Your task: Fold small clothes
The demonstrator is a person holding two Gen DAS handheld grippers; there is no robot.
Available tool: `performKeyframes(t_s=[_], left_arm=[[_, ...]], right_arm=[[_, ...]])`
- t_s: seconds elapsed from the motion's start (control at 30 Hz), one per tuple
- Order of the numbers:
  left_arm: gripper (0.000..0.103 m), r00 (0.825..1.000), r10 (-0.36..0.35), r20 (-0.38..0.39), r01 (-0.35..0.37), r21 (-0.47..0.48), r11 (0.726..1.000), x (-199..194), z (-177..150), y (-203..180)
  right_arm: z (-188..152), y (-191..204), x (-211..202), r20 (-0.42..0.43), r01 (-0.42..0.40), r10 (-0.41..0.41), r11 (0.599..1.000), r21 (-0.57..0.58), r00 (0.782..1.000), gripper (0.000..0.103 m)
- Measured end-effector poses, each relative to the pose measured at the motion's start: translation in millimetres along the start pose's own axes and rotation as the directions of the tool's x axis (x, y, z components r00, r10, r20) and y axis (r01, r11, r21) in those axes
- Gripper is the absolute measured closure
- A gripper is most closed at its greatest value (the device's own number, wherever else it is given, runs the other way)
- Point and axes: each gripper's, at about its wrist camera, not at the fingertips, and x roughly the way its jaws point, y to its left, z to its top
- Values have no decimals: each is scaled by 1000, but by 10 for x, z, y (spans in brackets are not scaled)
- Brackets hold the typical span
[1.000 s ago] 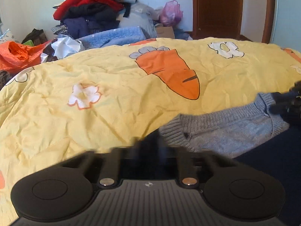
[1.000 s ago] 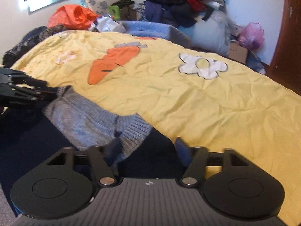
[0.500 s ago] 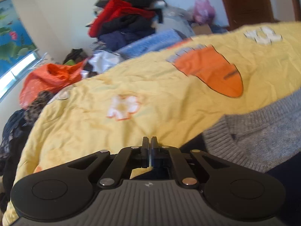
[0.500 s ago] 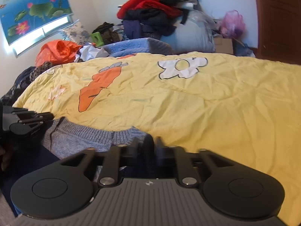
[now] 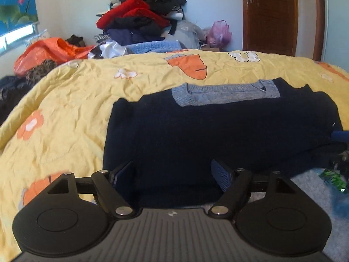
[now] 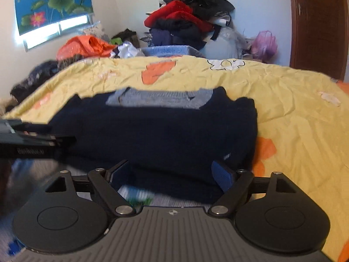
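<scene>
A yellow bed quilt (image 5: 72,100) is filling the room; the folded navy sweater (image 5: 218,131) is lying at twelve o'clock; left tongs (image 5: 172,174) and right tongs (image 6: 172,173) are spreading, pinching nothing; dragging pads could be undoing the fold.

My two wrist cams sit behind each claw, aimed forward-down, close over navy sweater (image 5: 218,131); both share it, yellow quilt (image 6: 294,100) beyond.
</scene>
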Motion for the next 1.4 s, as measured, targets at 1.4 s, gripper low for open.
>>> performKeyframes(t_s=[1.4], left_arm=[[0,1000,-17,-26,14,-100,995,-404,-579,137]], right_arm=[[-691,454,-760,-75,125,-125,992,-7,989,0]])
